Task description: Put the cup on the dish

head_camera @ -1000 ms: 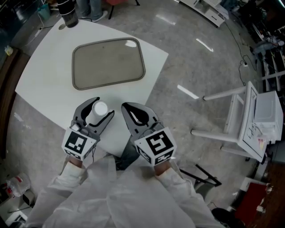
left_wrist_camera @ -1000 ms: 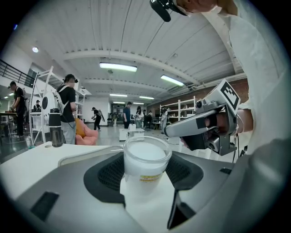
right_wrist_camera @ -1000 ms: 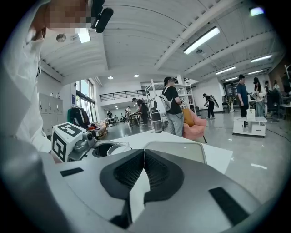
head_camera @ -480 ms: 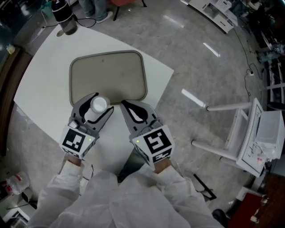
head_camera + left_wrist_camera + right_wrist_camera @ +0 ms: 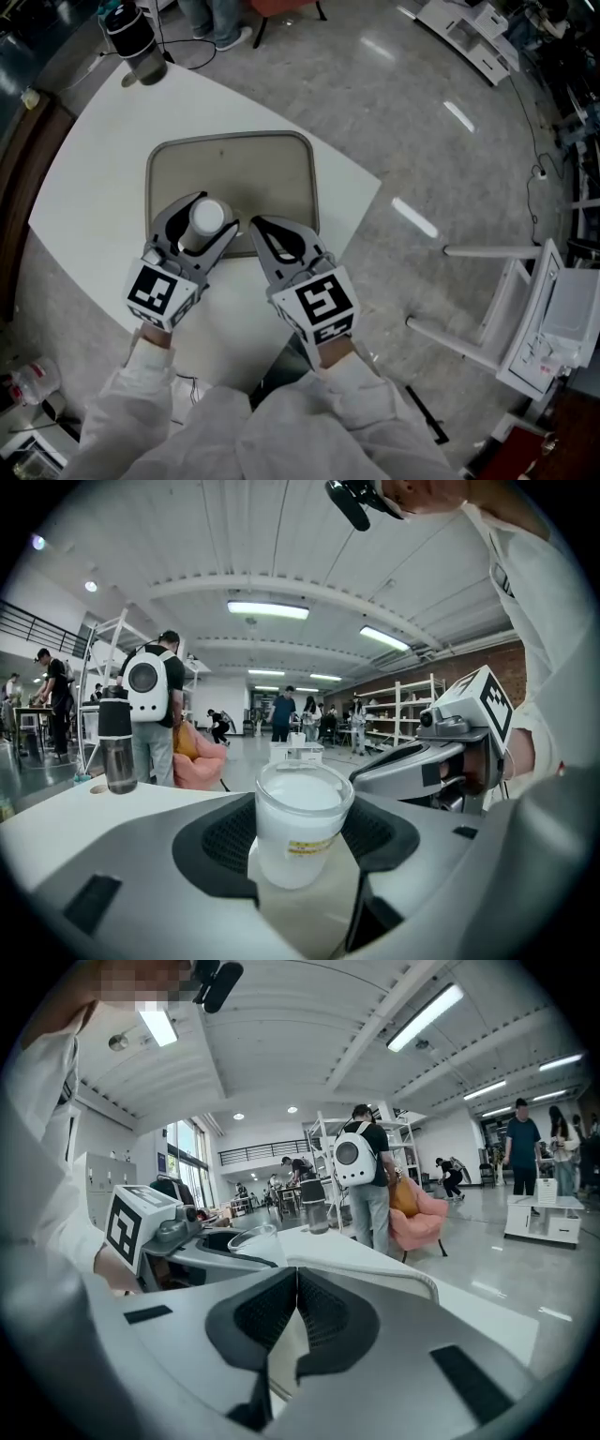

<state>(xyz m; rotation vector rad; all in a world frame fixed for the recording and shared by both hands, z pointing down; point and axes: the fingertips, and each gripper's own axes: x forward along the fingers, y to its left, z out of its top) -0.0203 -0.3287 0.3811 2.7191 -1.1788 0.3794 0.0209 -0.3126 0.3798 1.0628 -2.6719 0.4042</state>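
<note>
A small clear cup [image 5: 207, 218] with a white inside stands upright between the jaws of my left gripper [image 5: 210, 217], which is shut on it. The same cup [image 5: 298, 821] fills the middle of the left gripper view. It is held over the near edge of the grey-brown tray-like dish [image 5: 234, 169] on the white table [image 5: 94, 216]. My right gripper [image 5: 261, 231] sits just right of the cup, jaws shut with nothing between them, its tips at the dish's near rim. In the right gripper view the right gripper [image 5: 296, 1279] is closed, and the cup [image 5: 255, 1238] shows at left.
A dark tumbler [image 5: 131, 39] stands at the table's far corner, also seen as the tumbler [image 5: 116, 750] in the left gripper view. Grey floor lies right of the table, with a white rack [image 5: 534, 309] at the far right. People stand in the background.
Both grippers have moved forward across the table, the left carrying the cup from the bare table up over the dish's near edge. The right gripper stayed beside it.
</note>
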